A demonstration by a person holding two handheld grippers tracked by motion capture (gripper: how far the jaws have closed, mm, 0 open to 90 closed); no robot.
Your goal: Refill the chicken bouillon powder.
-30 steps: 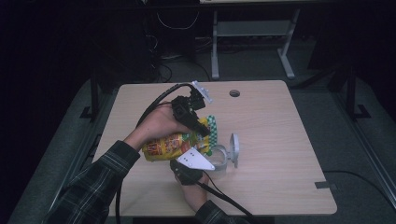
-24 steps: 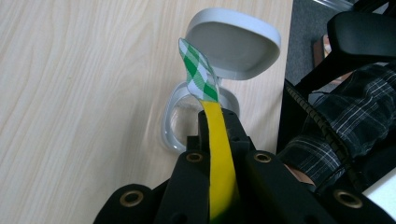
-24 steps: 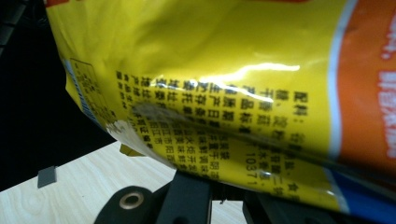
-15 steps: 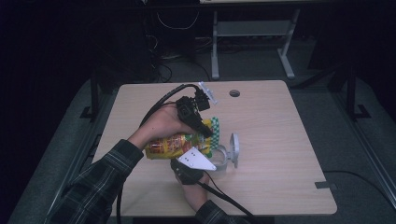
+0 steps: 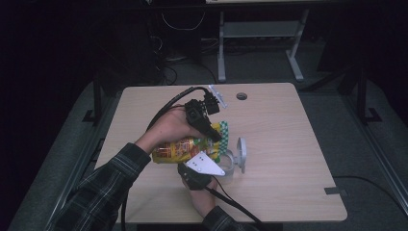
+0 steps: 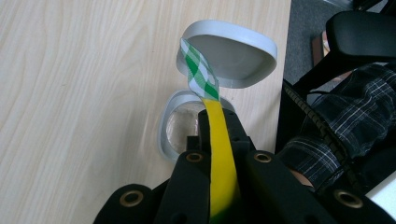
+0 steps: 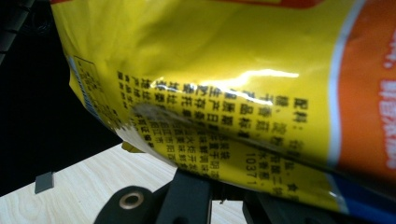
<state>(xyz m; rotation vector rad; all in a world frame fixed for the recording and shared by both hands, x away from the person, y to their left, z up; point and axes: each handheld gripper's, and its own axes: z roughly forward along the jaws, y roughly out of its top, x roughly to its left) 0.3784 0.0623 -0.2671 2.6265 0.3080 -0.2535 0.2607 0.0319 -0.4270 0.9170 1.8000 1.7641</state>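
From where I stand, the whole job hangs on one alignment: the mouth of the snack bag (image 5: 185,148) against the open container (image 5: 225,166) below it. The left gripper (image 5: 215,135) has its jaws clamped together on the bag's top edge, and in the left gripper view the yellow film runs straight out between the jaws and ends in a green-and-white checked strip (image 6: 199,70). Just beyond and below those jaw tips sits the clear container (image 6: 180,127) with its grey rim, and the hinged lid (image 6: 232,55) stands open a little farther out, past the strip.

The bag's long axis lies nearly level, running back from the left gripper's tips toward the person's left forearm, with the checked end pointing toward the container. So the container lies ahead of and under the left gripper, very near.

The right gripper (image 5: 196,174) sits just beneath the bag, on the near side of the container. In the right gripper view the printed yellow bag (image 7: 224,88) hangs directly over its jaws, touching or almost touching them; I cannot see the jaw tips well, though they appear drawn together with nothing between them.

I judge that the left gripper is the one better placed to tip the bag's end down into the container, while the right steadies from beneath.
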